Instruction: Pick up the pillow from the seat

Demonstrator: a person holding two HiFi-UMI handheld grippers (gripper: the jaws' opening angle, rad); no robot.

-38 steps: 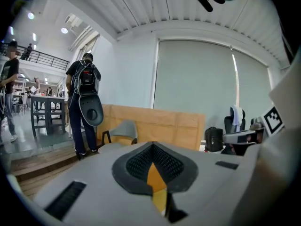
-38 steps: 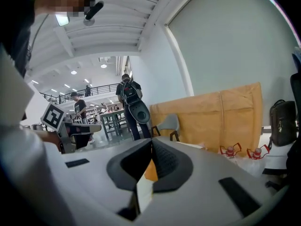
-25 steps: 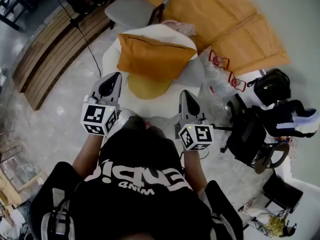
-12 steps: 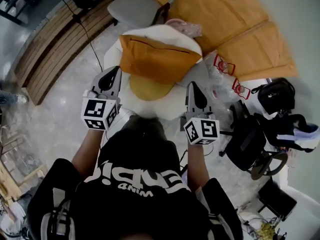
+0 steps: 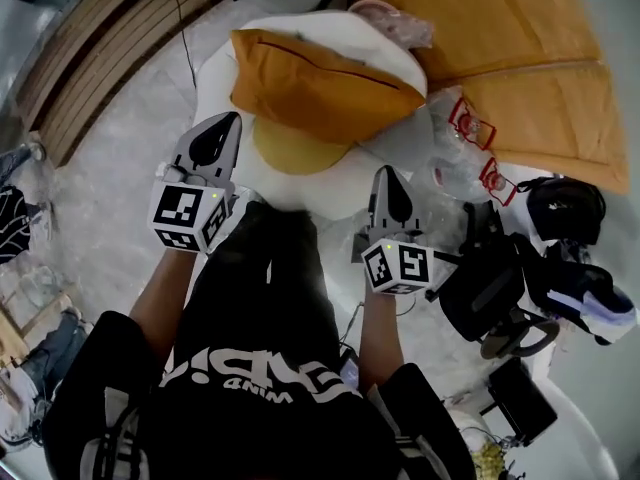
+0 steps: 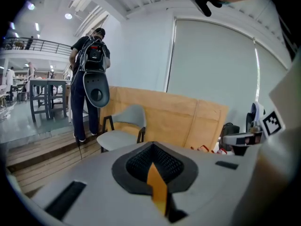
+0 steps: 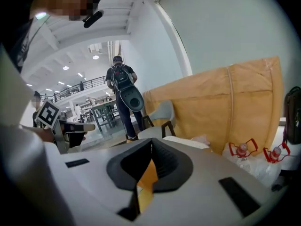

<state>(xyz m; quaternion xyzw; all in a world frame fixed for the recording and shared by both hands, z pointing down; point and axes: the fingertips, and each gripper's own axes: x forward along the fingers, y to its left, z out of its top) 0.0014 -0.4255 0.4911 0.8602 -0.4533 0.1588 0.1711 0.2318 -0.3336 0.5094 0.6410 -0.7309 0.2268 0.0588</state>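
Two closed, empty grippers: left gripper [image 5: 230, 121] and right gripper [image 5: 386, 172] sit short of orange pillow [image 5: 320, 83] on white seat [image 5: 213, 73]. Open both jaws, then clamp opposite ends.

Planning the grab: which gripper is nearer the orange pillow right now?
Left, slightly. In the head view the left gripper points at the orange pillow just off its near left corner; the right gripper is short of its near right edge, with a wider gap.
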